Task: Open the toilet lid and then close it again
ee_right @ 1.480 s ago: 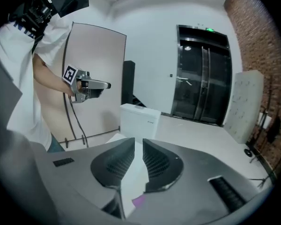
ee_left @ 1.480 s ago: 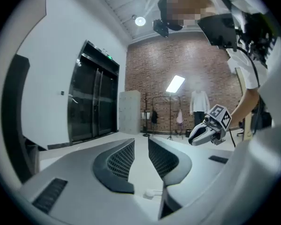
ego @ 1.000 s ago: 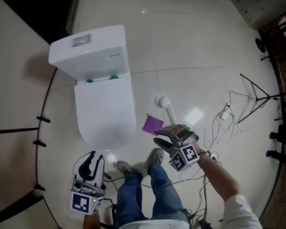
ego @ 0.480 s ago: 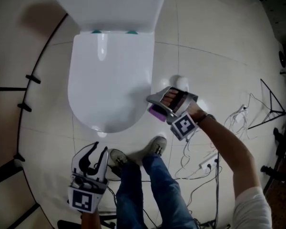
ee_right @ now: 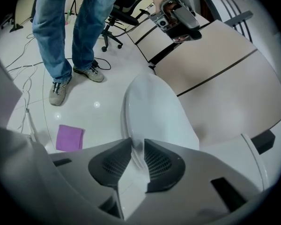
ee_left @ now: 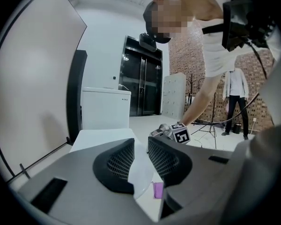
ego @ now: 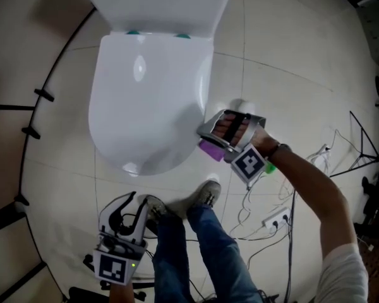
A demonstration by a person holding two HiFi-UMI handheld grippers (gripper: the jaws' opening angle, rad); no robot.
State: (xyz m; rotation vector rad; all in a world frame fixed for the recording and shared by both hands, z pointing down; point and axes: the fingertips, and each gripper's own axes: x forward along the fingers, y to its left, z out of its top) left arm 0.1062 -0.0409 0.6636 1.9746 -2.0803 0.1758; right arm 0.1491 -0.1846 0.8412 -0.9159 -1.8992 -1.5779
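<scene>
Jaws on your right gripper [ego: 206, 135] stand a narrow gap apart, with the side rim of the toilet lid [ego: 148, 106] running into that gap. I judge the pads straddle the rim without pinching it yet. The lid lies flat and closed on the bowl, so the opening lift has not begun. Coming in at the side makes sense: that's where the rim overhangs and gives the pads an edge to catch. Your left gripper [ego: 127, 210] hangs low near your shoes [ego: 205, 194], well back from the bowl, jaws slightly apart on nothing. A purple cloth [ego: 210, 150] lies on the floor just under your right gripper.
</scene>
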